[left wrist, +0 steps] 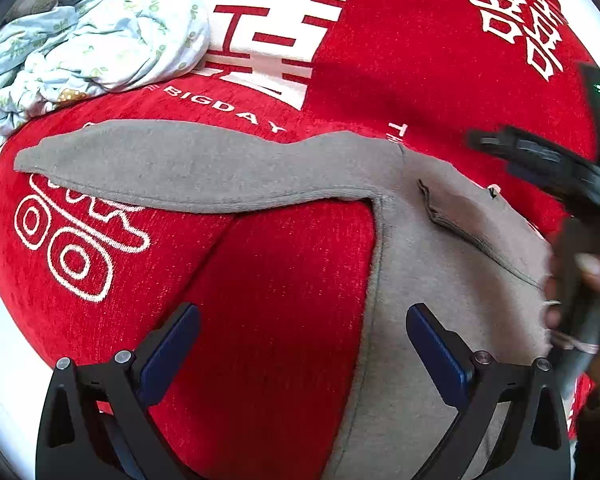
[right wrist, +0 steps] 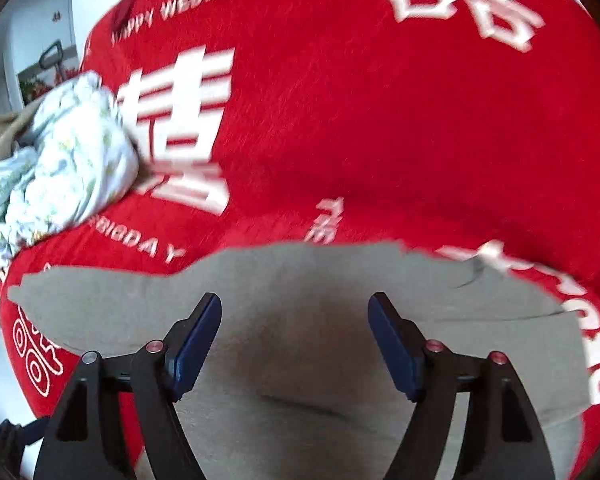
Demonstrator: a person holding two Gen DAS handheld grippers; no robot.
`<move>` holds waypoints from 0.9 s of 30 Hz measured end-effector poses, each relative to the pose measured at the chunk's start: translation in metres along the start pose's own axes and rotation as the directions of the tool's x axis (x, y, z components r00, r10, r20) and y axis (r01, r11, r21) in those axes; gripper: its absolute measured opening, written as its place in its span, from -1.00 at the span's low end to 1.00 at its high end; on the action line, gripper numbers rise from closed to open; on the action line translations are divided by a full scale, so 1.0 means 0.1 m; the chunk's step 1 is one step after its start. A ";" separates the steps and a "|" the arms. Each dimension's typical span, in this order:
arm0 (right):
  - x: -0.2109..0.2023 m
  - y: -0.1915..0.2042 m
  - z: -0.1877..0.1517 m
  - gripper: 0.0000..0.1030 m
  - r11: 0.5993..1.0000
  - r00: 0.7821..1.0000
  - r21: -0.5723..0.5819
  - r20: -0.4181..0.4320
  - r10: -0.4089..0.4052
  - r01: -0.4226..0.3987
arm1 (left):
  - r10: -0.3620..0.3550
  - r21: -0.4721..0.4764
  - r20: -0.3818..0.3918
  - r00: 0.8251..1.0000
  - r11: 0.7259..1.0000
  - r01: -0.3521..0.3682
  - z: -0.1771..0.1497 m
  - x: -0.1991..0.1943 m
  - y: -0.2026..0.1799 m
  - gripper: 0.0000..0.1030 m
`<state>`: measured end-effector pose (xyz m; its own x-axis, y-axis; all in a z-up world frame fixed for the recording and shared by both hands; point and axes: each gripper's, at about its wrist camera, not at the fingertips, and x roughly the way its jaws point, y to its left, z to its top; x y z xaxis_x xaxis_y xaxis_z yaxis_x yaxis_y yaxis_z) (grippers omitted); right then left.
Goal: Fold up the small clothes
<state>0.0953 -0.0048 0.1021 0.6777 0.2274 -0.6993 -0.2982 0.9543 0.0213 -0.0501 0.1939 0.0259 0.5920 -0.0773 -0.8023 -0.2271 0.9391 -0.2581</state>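
On the red plush cloth with white lettering [left wrist: 400,40], the flat grey fleece garment [right wrist: 300,300] lies under both my wide-open, empty jaws, so I'd next pinch its edge squarely.

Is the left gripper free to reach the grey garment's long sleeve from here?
Probably yes. The left gripper is open over red cloth, and nothing lies between it and the sleeve just ahead.

Red cloth [left wrist: 400,40] w/ white wedding lettering covers the surface. On it: grey garment [left wrist: 228,176] spread flat, crumpled floral-print clothes [left wrist: 100,40] at far-left edge.
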 end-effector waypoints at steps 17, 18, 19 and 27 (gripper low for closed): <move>0.32 -0.94 -0.56 0.67 0.977 0.963 0.089 -0.209 -0.172 0.194 | 0.167 -0.407 -0.027 0.986 0.899 -0.163 0.36 0.05 1.61 1.00; 0.32 -0.71 -0.54 0.66 0.990 0.972 0.022 -0.194 -0.130 0.136 | 0.159 -0.450 -0.027 0.987 0.880 -0.154 0.39 0.06 1.79 1.00; 0.31 -0.54 -0.53 0.66 0.990 0.976 -0.039 -0.166 -0.143 0.138 | 0.143 -0.480 -0.026 0.989 0.866 -0.138 0.42 0.08 1.91 1.00; 0.32 -0.72 -0.60 0.87 0.986 0.976 0.095 -0.185 -0.117 0.136 | 0.025 -0.642 0.132 0.991 0.763 0.067 0.81 0.06 2.51 1.00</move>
<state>0.0975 -0.0777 0.0354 0.5717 0.0741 -0.8171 -0.1381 0.9904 -0.0068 -0.0411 0.4560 -0.0003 0.6833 -0.0092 -0.7301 -0.6306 0.4965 -0.5965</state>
